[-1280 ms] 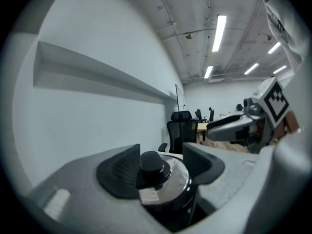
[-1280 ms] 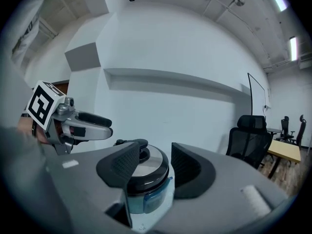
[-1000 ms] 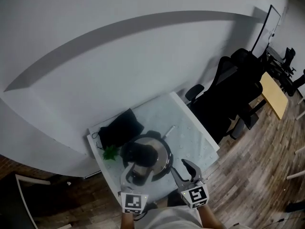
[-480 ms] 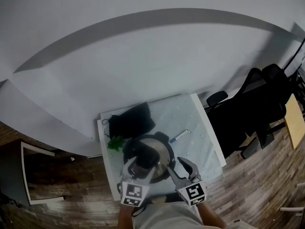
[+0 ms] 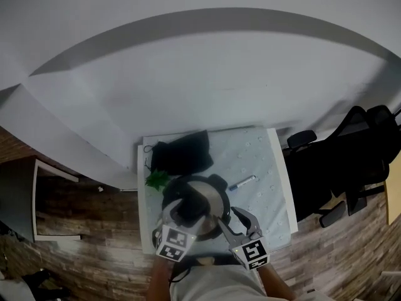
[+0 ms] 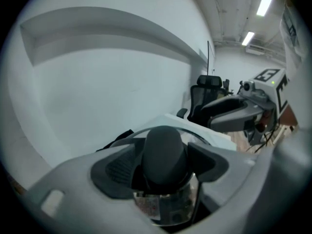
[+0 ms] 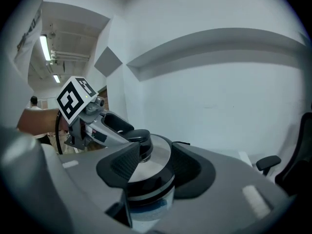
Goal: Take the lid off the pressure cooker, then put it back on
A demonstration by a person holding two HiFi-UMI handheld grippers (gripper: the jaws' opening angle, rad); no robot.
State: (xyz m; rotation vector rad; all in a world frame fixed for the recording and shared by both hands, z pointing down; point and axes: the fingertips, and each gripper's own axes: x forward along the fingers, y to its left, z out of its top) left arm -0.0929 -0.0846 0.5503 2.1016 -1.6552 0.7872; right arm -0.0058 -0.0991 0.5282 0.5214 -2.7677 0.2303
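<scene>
The steel pressure cooker (image 5: 212,198) stands on the pale-covered table (image 5: 263,162) with its lid (image 7: 146,165) on. The lid's black knob (image 6: 163,152) lies between the pads of my left gripper (image 6: 163,165). Its jaws have just been opening, and a thin gap shows beside the knob. In the head view the left gripper (image 5: 183,214) reaches over the lid from the near side. My right gripper (image 5: 237,222) hovers open at the cooker's near right edge. In the right gripper view its jaws (image 7: 156,165) frame the lid's rim without touching it.
A black bag (image 5: 182,154) lies at the table's far side, a small green plant (image 5: 156,179) beside it. A pen (image 5: 242,182) rests right of the cooker. Black office chairs (image 5: 351,155) stand to the right. A white wall rises behind the table.
The head view has swung left. Both grippers have sunk a little toward the cooker, and the left jaws stand wider round the knob.
</scene>
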